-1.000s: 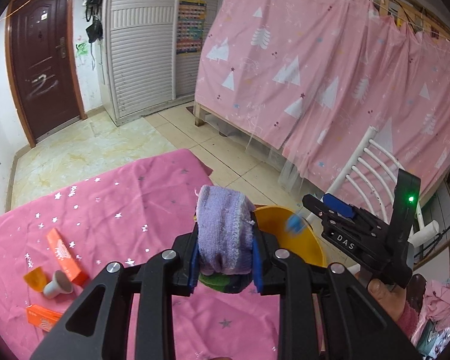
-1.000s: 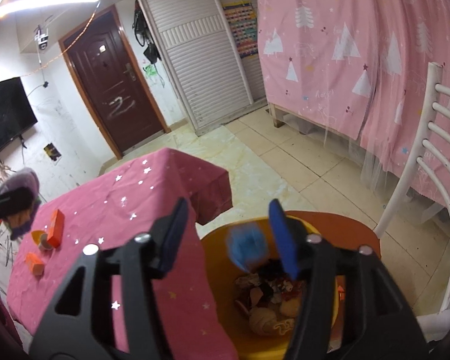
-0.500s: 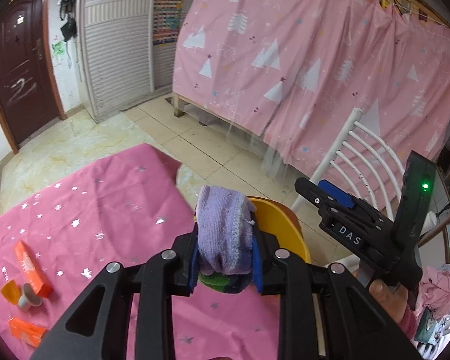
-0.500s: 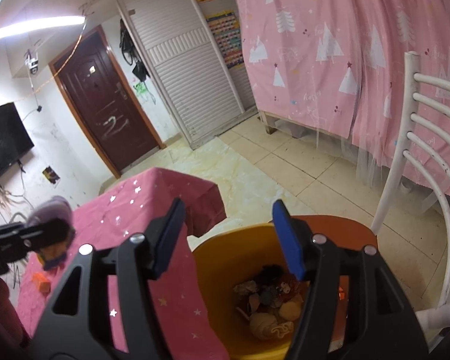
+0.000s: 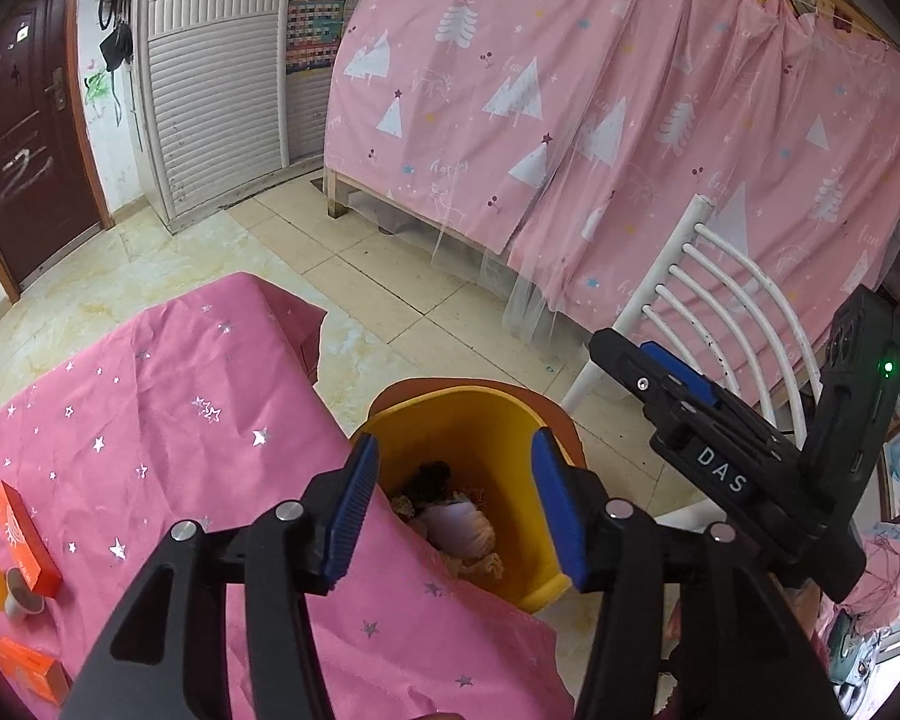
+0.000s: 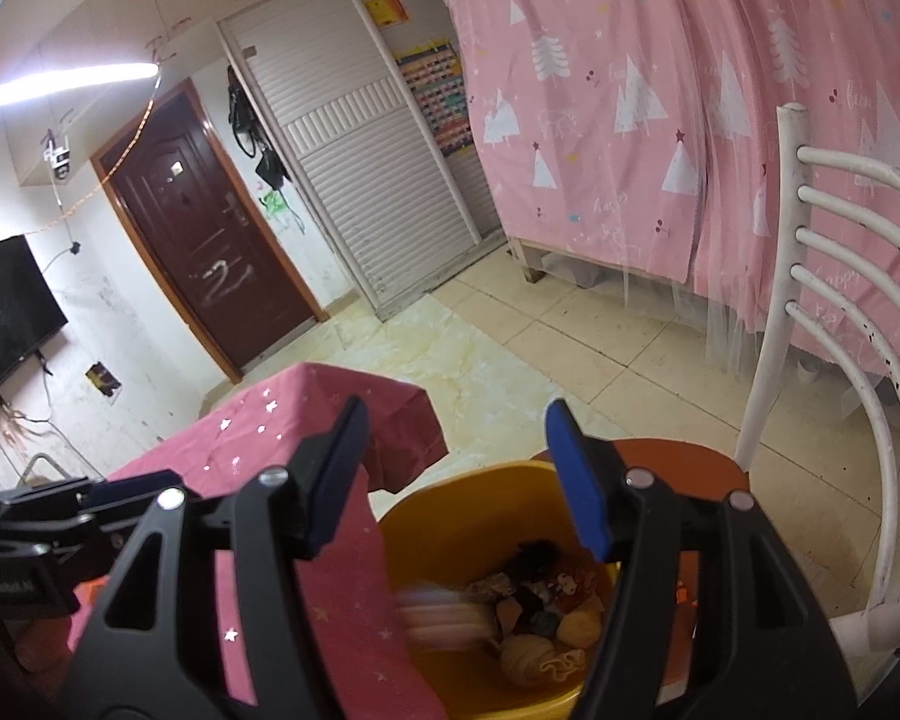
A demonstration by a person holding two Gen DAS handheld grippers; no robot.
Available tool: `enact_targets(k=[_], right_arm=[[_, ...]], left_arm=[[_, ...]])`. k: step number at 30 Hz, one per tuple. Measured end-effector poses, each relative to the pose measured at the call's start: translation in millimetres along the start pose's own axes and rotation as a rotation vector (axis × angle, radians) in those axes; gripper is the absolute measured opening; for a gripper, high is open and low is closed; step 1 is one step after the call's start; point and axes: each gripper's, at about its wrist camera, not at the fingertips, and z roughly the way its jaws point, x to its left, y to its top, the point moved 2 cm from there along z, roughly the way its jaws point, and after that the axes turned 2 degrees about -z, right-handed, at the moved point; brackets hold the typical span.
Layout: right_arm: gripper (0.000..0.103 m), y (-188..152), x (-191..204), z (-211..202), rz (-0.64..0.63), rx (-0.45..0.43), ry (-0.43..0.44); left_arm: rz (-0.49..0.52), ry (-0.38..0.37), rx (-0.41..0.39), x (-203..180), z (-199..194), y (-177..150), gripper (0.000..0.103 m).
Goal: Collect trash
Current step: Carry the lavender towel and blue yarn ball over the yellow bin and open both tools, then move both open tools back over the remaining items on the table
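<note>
Room: pink curtain (image 5: 600, 120) printed with white trees; faint script on it, "happy" partly read.
Door: dark brown door (image 6: 210, 252) marked with white scrawl, not legible.
Wall chart: coloured grid poster (image 5: 315, 18) seen, print too small to read.
Table: pink star-print cloth (image 5: 150, 450) spread over it.
Boxes: 2 orange boxes (image 5: 27, 546) lie near the cloth's left edge, lettering unreadable.
Bin: yellow bin (image 5: 486, 420) placed beside the table on an orange stool (image 6: 678, 462).
Trash: purple bundle (image 5: 456, 528) seen inside the bin, blurred in the right view, among other scraps.
Left gripper (image 5: 456, 510): jaws opening, spread over the bin, nothing between them.
Right gripper (image 6: 456, 480): jaws spread, nothing pinched; "DAS" is read on its body in the left view.
Chair: white chair (image 6: 840, 330) stands just beside the stool.
</note>
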Motion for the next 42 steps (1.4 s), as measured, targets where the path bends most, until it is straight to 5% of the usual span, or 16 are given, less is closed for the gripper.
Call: enact_targets(k=[14,42], right_arm=[[0.066,-5.1,18.6,1.6,-0.042,0.01,0.015],[0.066,-18.5,127.2,23.5,-0.225,0.08,0.156]], left_arm=[[-0.047,-0.004,-0.027,20.8,-24.2,-5.0,0.046],[-0.196,0.087,-0.115,125.0,-91.4,-35.5,0.047]])
